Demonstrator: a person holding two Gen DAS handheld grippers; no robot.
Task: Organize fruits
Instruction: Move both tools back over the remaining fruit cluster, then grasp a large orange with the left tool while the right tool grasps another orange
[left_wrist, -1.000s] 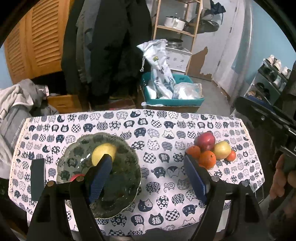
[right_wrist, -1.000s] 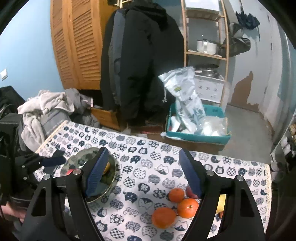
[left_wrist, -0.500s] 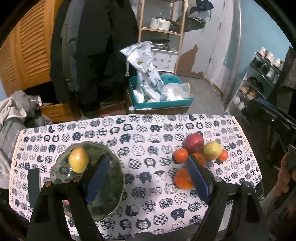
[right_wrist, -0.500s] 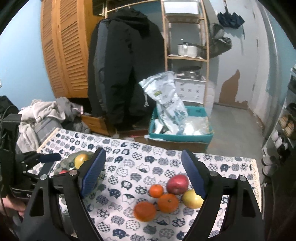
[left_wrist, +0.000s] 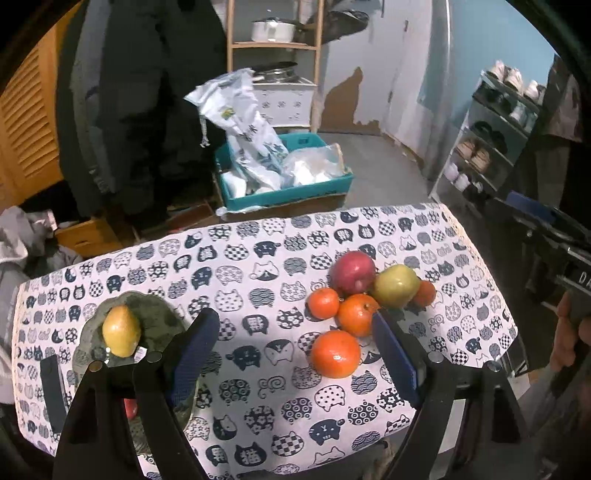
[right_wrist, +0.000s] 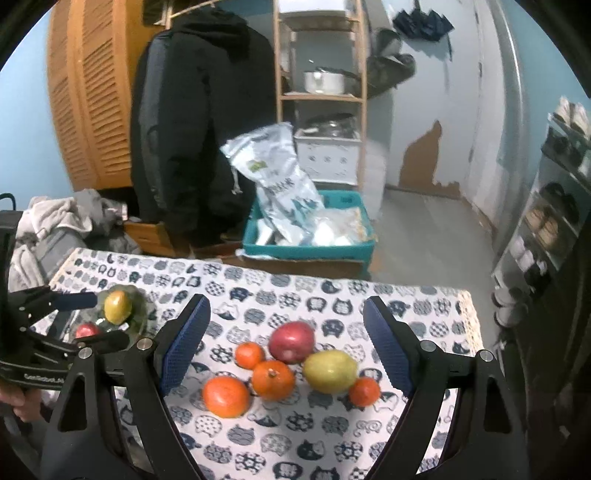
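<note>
Fruits sit in two spots on the cat-print tablecloth (left_wrist: 266, 236). A yellow pear (left_wrist: 121, 331) rests in the dark glass bowl (left_wrist: 162, 314) at nine o'clock. Round oranges (right_wrist: 225, 397), a red apple (right_wrist: 291, 342) and a green pear (right_wrist: 330, 371) wait at three o'clock. The left gripper (left_wrist: 295, 350) and right gripper (right_wrist: 286, 343) have just been opening, empty, ready to grab more.
</note>
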